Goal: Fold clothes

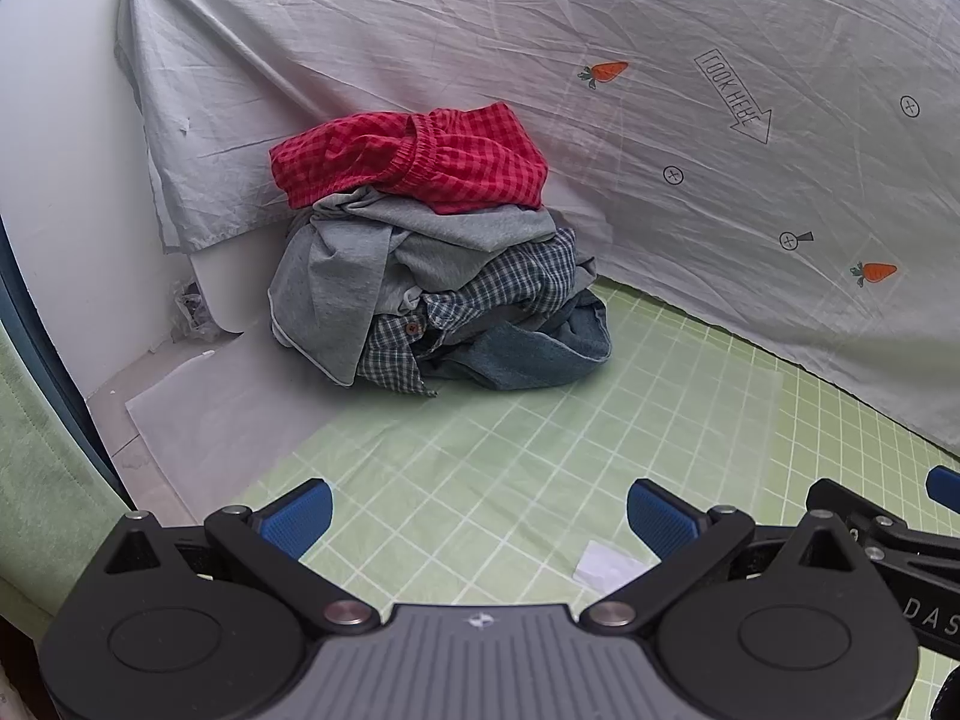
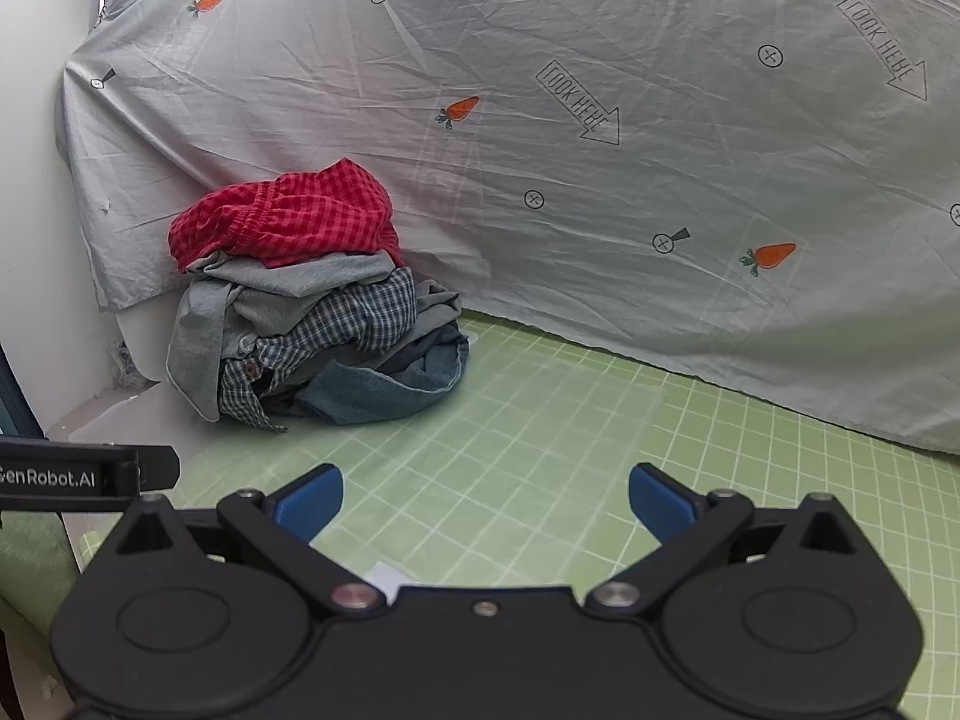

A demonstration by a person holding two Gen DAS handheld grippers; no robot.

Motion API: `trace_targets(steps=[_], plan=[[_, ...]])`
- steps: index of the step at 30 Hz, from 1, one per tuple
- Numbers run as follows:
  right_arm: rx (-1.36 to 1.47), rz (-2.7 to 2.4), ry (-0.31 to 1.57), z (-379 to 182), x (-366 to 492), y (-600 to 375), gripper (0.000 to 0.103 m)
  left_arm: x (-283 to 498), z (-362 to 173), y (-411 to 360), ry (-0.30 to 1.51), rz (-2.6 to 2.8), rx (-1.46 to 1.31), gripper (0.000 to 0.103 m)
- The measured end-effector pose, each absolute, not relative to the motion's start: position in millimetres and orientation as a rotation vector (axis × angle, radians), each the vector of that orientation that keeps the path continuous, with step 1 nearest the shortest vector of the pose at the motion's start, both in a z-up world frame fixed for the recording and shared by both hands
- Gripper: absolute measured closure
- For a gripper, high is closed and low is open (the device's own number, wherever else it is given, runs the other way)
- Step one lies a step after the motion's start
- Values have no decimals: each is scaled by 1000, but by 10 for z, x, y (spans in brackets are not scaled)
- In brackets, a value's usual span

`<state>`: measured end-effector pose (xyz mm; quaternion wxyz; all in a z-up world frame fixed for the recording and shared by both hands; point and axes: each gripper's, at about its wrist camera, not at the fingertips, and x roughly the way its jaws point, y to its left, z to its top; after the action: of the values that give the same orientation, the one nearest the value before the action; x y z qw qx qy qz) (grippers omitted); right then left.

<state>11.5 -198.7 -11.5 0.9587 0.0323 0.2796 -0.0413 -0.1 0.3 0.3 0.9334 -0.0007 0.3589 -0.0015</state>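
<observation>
Red gingham shorts (image 1: pixel 414 156); grey top (image 1: pixel 336 288); blue-white check shirt (image 1: pixel 510 276); green grid mat (image 1: pixel 540 450).

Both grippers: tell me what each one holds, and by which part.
Nothing is held. The left gripper and right gripper are open over the green mat, apart from the clothes pile.

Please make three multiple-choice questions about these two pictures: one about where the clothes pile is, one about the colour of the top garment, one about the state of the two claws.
1. Where does the clothes pile lie?
A. at the far left of the green grid mat, against the hanging sheet
B. between the fingers of the left claw
C. on a chair

2. What colour is the top garment?
A. yellow
B. red checked
C. plain black

3. How are the left claw and right claw?
A. both shut on cloth
B. one open, one shut
C. both open, holding nothing

Answers: 1 A, the pile touches the sheet; 2 B, red checks show; 3 C, only mat shows between the pads.
</observation>
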Motion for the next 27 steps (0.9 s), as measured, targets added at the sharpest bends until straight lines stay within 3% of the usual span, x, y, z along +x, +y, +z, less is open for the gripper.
trace_targets(steps=[27], plan=[[80,-89,569,-121,111,-1947,0,-23,-26,37,741,-4,-1,0]])
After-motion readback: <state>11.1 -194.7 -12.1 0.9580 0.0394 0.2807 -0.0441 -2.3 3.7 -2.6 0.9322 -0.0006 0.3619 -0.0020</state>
